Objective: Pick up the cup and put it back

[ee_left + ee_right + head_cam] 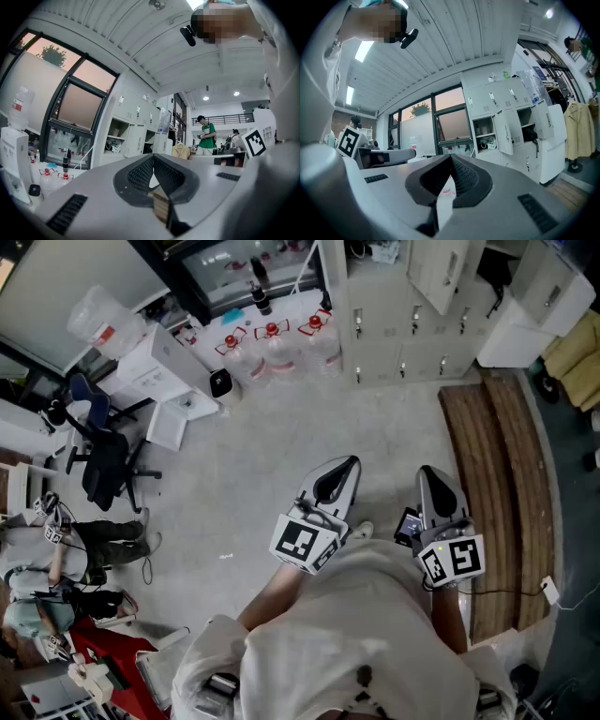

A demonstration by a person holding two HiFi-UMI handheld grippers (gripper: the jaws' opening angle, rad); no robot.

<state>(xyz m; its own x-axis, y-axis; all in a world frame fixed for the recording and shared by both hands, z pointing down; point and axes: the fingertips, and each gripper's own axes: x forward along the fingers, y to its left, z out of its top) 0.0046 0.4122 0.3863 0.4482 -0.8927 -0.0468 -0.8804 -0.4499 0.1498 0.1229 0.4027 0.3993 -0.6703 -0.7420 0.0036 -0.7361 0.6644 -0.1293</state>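
No cup shows in any view. In the head view my left gripper (349, 463) and right gripper (427, 471) are held level side by side in front of the person's body, above the grey floor, both pointing toward the lockers. The left gripper (153, 157) has its jaws together at the tip with nothing between them. The right gripper (451, 157) also has its jaws meeting at the tip and holds nothing. Each gripper's marker cube is visible from the other gripper's view.
Grey lockers (412, 315) stand ahead, with large water bottles (272, 343) with red caps to their left. A wooden bench (502, 493) runs along the right. An office chair (103, 465) and seated people (47, 559) are at the left. A person in a green shirt (205, 136) stands far off.
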